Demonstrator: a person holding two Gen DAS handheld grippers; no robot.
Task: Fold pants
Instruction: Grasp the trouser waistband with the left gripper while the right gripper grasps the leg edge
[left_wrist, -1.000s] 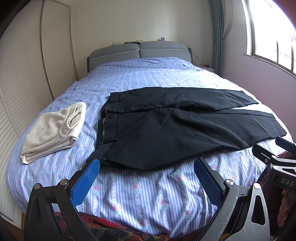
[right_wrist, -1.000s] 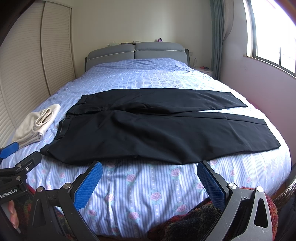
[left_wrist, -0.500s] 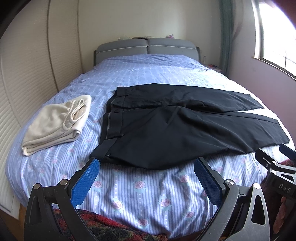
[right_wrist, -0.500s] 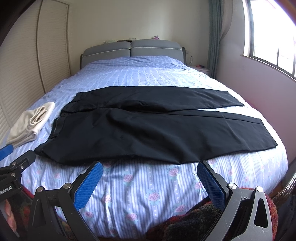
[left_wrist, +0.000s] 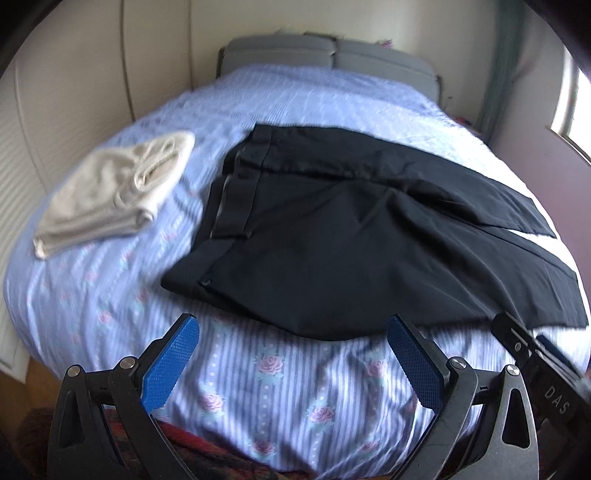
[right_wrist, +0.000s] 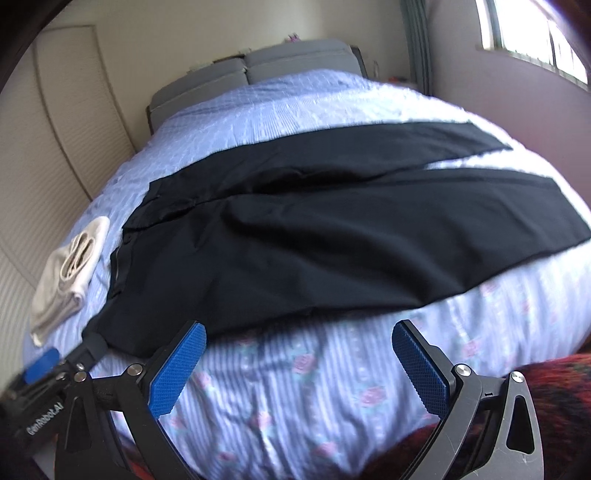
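Black pants (left_wrist: 332, 240) lie spread flat across the bed (left_wrist: 258, 387), waistband to the left and both legs running right. In the right wrist view the pants (right_wrist: 314, 236) fill the middle of the bed (right_wrist: 295, 387). My left gripper (left_wrist: 291, 354) is open over the striped sheet, just short of the pants' near edge by the waist. My right gripper (right_wrist: 299, 354) is open too, its left fingertip close to the near edge of the pants. Neither gripper holds anything. The right gripper's body (left_wrist: 546, 373) shows at the lower right of the left wrist view.
A folded cream garment (left_wrist: 114, 184) lies on the bed left of the pants, also seen as the cream garment (right_wrist: 66, 273). Grey headboard (left_wrist: 325, 51) at the far end, wardrobe doors (left_wrist: 74, 92) along the left, window (right_wrist: 532, 33) at right. A red patterned cloth (right_wrist: 554, 376) lies below the grippers.
Both grippers have moved forward and tipped down toward the near edge of the pants. The views are blurred by the motion and tilted. The pants have not moved.
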